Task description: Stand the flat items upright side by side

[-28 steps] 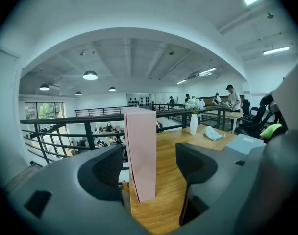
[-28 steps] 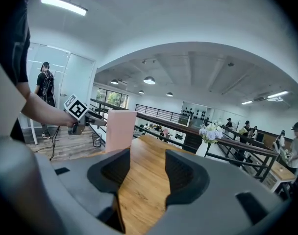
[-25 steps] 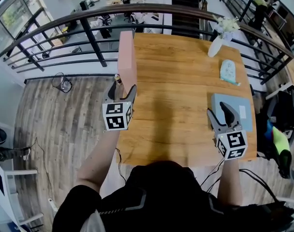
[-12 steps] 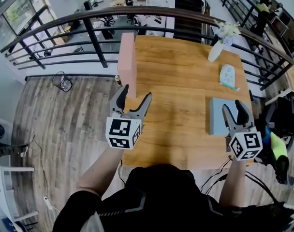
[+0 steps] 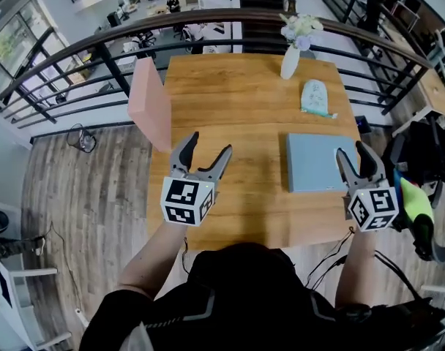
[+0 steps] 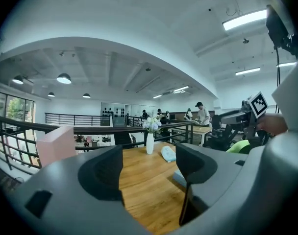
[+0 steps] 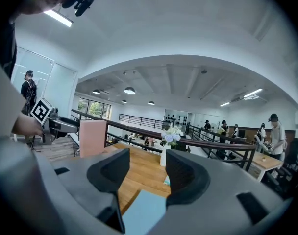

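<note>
Pink slab (image 5: 151, 112), grey-blue slab (image 5: 314, 163), honey-brown wood-grain table (image 5: 237, 101), white vase (image 5: 290, 61), pale flowers (image 5: 299, 26).

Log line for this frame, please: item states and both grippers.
pink board: upright, left edge of table | grey-blue board: lying flat, right side | left gripper: open, empty | right gripper: open, empty, by grey-blue board

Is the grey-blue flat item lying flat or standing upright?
Lying flat: the grey-blue item shows its whole broad face upward on the table, unlike the pink item, which stands upright.
</note>
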Demonstrator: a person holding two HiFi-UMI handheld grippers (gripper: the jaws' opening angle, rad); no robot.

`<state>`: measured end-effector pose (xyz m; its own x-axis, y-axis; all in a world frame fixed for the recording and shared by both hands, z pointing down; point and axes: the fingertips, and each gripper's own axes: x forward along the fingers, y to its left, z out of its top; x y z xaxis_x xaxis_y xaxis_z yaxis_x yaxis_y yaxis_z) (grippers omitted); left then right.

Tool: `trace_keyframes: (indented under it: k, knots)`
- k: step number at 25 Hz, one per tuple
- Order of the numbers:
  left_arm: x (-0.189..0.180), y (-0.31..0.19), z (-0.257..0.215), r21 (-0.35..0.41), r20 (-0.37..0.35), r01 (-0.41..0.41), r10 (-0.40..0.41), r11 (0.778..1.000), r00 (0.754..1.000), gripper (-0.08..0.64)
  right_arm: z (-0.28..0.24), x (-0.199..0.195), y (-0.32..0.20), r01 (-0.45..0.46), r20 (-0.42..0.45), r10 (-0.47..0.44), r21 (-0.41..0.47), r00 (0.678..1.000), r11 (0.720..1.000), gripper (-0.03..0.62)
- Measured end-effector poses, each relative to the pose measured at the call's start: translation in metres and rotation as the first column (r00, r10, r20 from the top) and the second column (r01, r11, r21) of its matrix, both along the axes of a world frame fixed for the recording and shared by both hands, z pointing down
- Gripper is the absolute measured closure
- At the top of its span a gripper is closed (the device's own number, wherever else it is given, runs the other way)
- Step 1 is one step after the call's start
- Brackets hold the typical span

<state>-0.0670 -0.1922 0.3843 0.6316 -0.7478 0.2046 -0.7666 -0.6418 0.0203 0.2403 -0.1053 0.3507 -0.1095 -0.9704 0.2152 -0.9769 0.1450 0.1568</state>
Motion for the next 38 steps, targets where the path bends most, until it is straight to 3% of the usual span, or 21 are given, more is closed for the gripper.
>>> trace_keyframes:
  k: [3, 10, 18, 22, 25, 29, 33, 38]
  knots:
    - [0.039, 0.008, 0.012, -0.014, 0.023, -0.017, 0.017, 1.000, 1.000, 0.221, 0.006, 0.046, 0.013, -0.027, 0.019, 0.027, 0.013, 0.999, 1.000, 0.354]
    - [0.122, 0.036, 0.039, -0.076, 0.056, -0.085, 0.090, 0.993, 0.994, 0.221, 0.051, 0.127, 0.032, 0.015, 0.026, -0.012, -0.095, 1.000, 0.995, 0.324]
    - [0.191, 0.062, 0.082, -0.158, 0.034, -0.114, 0.121, 0.981, 0.992, 0.221, 0.103, 0.183, 0.039, 0.106, 0.081, -0.095, -0.137, 0.992, 0.985, 0.307]
    - [0.207, 0.070, 0.120, -0.241, 0.088, -0.116, 0.140, 0.964, 0.986, 0.221, 0.140, 0.197, 0.035, 0.145, 0.117, -0.122, -0.208, 0.986, 0.967, 0.282]
    - [0.215, 0.081, 0.157, -0.322, 0.143, -0.109, 0.162, 0.940, 0.976, 0.221, 0.176, 0.210, 0.039, 0.171, 0.152, -0.133, -0.275, 0.979, 0.946, 0.268]
    - [0.229, 0.097, 0.208, -0.415, 0.237, -0.144, 0.259, 0.898, 0.936, 0.221, 0.225, 0.223, 0.045, 0.208, 0.226, -0.134, -0.344, 0.965, 0.916, 0.252]
    - [0.239, 0.101, 0.244, -0.463, 0.290, -0.156, 0.316, 0.873, 0.903, 0.221, 0.263, 0.227, 0.050, 0.236, 0.245, -0.143, -0.407, 0.959, 0.883, 0.238]
    - [0.250, 0.106, 0.277, -0.516, 0.308, -0.170, 0.368, 0.839, 0.877, 0.221, 0.302, 0.221, 0.064, 0.314, 0.222, -0.230, -0.507, 0.948, 0.803, 0.224]
